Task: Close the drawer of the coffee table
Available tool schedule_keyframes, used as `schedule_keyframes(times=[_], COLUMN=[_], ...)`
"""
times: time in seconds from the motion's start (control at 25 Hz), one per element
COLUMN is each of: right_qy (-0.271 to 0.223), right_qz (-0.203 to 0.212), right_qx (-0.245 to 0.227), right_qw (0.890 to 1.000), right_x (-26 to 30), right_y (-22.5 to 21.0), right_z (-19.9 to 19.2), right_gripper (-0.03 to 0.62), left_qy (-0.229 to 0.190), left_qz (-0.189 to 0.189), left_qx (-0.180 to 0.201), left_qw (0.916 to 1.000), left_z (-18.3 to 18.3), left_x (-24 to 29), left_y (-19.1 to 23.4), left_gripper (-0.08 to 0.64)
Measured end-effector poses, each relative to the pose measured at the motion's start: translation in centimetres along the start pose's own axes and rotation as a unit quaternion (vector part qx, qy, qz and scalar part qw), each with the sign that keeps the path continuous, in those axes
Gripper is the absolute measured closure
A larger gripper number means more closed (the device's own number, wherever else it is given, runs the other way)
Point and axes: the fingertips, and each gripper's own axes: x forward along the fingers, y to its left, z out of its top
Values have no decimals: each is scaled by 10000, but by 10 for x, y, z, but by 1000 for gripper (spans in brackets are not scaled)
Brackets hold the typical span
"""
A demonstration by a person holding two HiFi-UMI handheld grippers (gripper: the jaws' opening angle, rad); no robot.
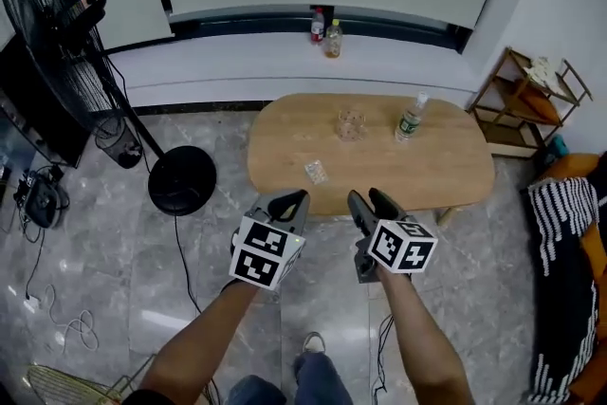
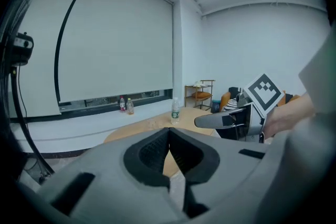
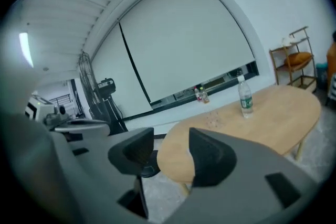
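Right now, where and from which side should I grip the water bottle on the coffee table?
I'd take the water bottle around its labelled middle, jaws level, coming from the near edge of the coffee table with the right gripper. It stands upright and alone, the glass well to its left.

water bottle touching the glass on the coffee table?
Apart. Head view: the water bottle stands to the right of the glass, with a strip of bare coffee table top between them.

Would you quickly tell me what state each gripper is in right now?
Left gripper: shut, jaws together, holding nothing.
Right gripper: open, nothing between its jaws.
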Motion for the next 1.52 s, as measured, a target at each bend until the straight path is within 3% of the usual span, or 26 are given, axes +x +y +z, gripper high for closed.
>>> schedule_keyframes(times=[0.16, 0.4, 0.6, 0.8, 1.24, 1.52], right_qy=[93, 41, 10, -184, -427, -486], right_qz=[43, 138, 98, 77, -85, -242], right_qx=[-537, -1322, -1667, -1681, -2048, -2047], right_qw=[9985, 9911, 9860, 9856, 9778, 9773], right_x=[-25, -59, -96, -115, -136, -138], right_y=[39, 82, 109, 129, 189, 201], right_z=[70, 150, 175, 195, 209, 205], right_gripper=[416, 501, 538, 572, 589, 589], left_qy=[26, -122, -146, -355, -690, -778], left_qz=[-33, 164, 363, 453, 321, 270], left_qx=[19, 6, -191, -215, -116, 61], left_qw=[10000, 9998, 9991, 9981, 9970, 9966], left_z=[71, 147, 162, 184, 203, 205], left_x=[-30, -67, -106, -135, -192, -203], left_y=[0, 3, -2, 4, 28, 38], left_gripper=[552, 552, 552, 552, 552, 554])
